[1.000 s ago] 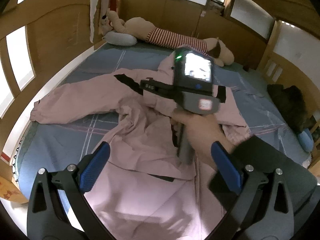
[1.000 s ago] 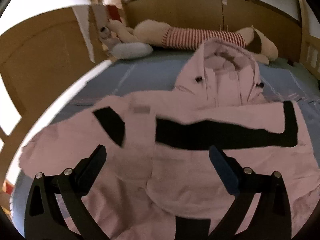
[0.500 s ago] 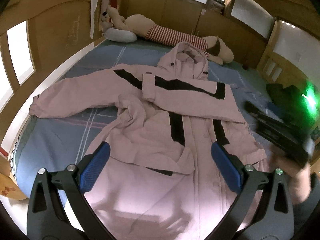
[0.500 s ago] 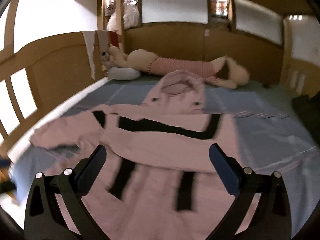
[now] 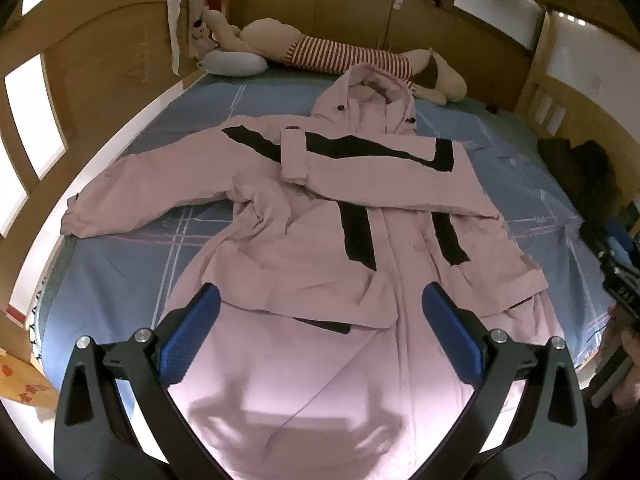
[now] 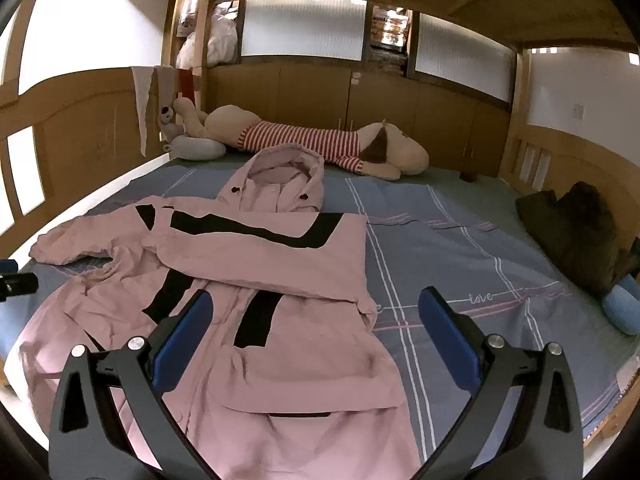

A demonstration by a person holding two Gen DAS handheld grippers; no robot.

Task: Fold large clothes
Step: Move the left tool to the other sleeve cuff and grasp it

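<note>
One word can be read — "love", in pale cursive script on the blue plaid bedsheet (image 6: pixel 472 264), along a pink stripe (right wrist view). Small white lettering on the right gripper (image 5: pixel 624 284) at the left view's edge is too blurred to read.

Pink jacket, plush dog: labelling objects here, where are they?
pink jacket (image 6: pixel 280 256), right wrist view, on the sleeve folded across its chest.
plush dog (image 6: pixel 304 140), right wrist view, on its striped body.

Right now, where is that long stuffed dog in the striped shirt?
The stuffed dog lies along the far edge of the bed, against the wooden wall, just beyond the hood of the pink jacket; both views show it.
</note>
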